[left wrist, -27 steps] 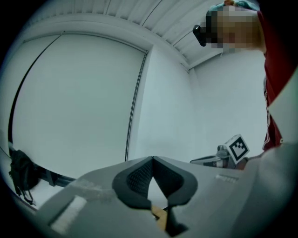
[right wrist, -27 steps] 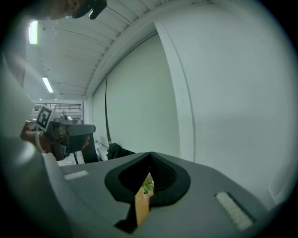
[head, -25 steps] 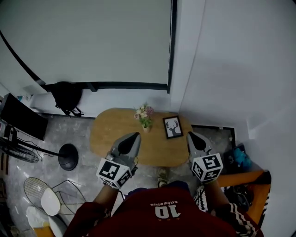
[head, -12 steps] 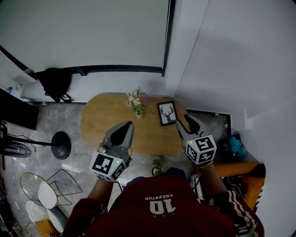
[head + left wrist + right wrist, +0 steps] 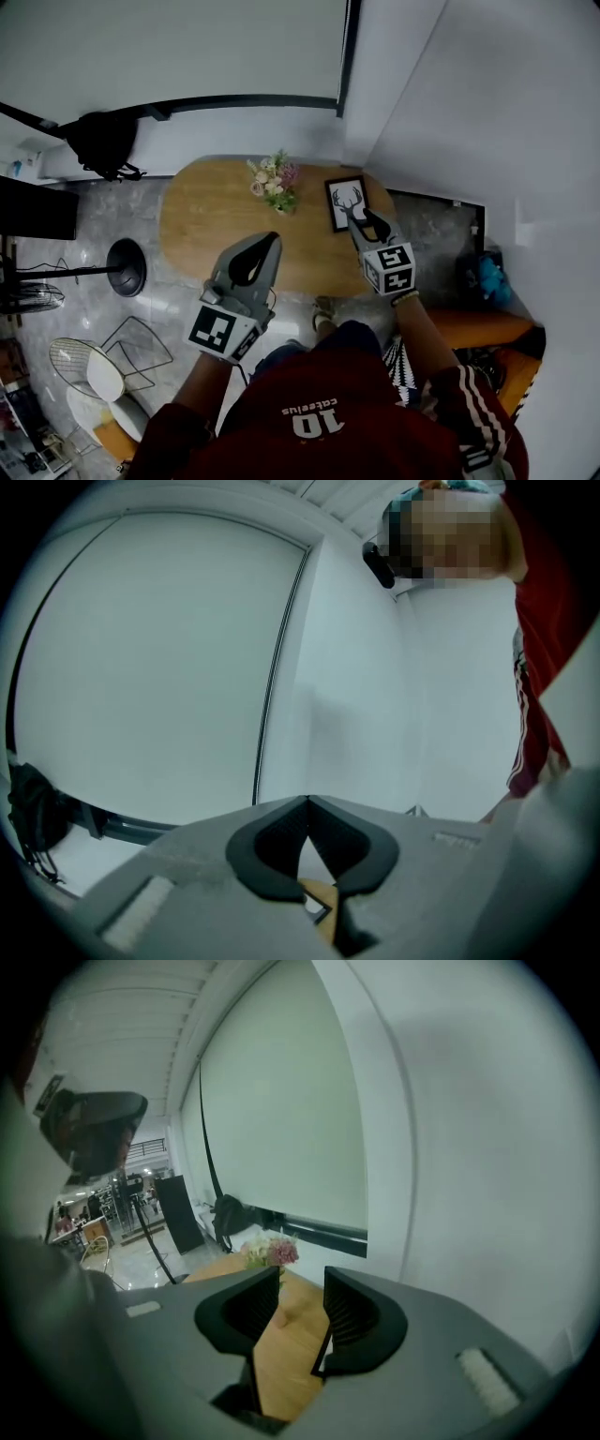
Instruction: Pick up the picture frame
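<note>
Grey plastic nearest us: the left gripper (image 5: 262, 251) hangs over the table's near edge with its jaws together and nothing in them, well apart from the black picture frame (image 5: 345, 201). The right gripper (image 5: 367, 223) is the nearer one. Its jaws stand apart and empty, tips at the frame's near right corner; we cannot tell if they touch it. The frame lies just ahead and slightly left of them, its longer side running away from us. It sits at the right end of the oval wooden table (image 5: 206, 225), near a small bunch of flowers (image 5: 272, 183). Beyond are the grey stone floor (image 5: 103, 211), a black bag (image 5: 101, 142) and a white wall (image 5: 487, 112).
</note>
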### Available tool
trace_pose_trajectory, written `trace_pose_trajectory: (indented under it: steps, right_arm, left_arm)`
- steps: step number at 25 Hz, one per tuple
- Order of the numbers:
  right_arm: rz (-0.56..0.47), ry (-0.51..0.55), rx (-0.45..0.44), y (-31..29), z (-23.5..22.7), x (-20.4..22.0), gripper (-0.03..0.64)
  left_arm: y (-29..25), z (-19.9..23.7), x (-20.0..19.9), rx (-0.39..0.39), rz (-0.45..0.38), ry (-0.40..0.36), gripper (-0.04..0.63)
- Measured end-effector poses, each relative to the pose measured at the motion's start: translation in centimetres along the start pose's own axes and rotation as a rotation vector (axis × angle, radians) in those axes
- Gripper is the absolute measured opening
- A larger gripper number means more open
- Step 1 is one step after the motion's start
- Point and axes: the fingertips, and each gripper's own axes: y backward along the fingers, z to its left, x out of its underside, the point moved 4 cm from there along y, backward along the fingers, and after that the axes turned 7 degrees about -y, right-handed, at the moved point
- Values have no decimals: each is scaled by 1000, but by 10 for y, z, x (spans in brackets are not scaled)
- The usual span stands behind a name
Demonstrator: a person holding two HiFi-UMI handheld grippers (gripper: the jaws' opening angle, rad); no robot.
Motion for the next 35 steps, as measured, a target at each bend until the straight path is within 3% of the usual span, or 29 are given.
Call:
trace_pose_trajectory:
  steps: [12, 21, 29, 35]
  right_arm:
    - [272, -66, -17, -141, -51, 147, 130]
    - [403, -105, 37, -216, -81, 231, 137]
    - [457, -137, 94, -253, -87, 269, 139]
    - [524, -138, 117, -254, -83, 265, 141]
  left_arm:
    - [-46, 19, 65, 9, 137, 9, -3]
    - [-56, 41, 109, -62, 189, 48, -3]
    - [-25, 56, 137, -133, 281, 71, -3]
    - [-18, 64, 135, -168, 275, 82, -3]
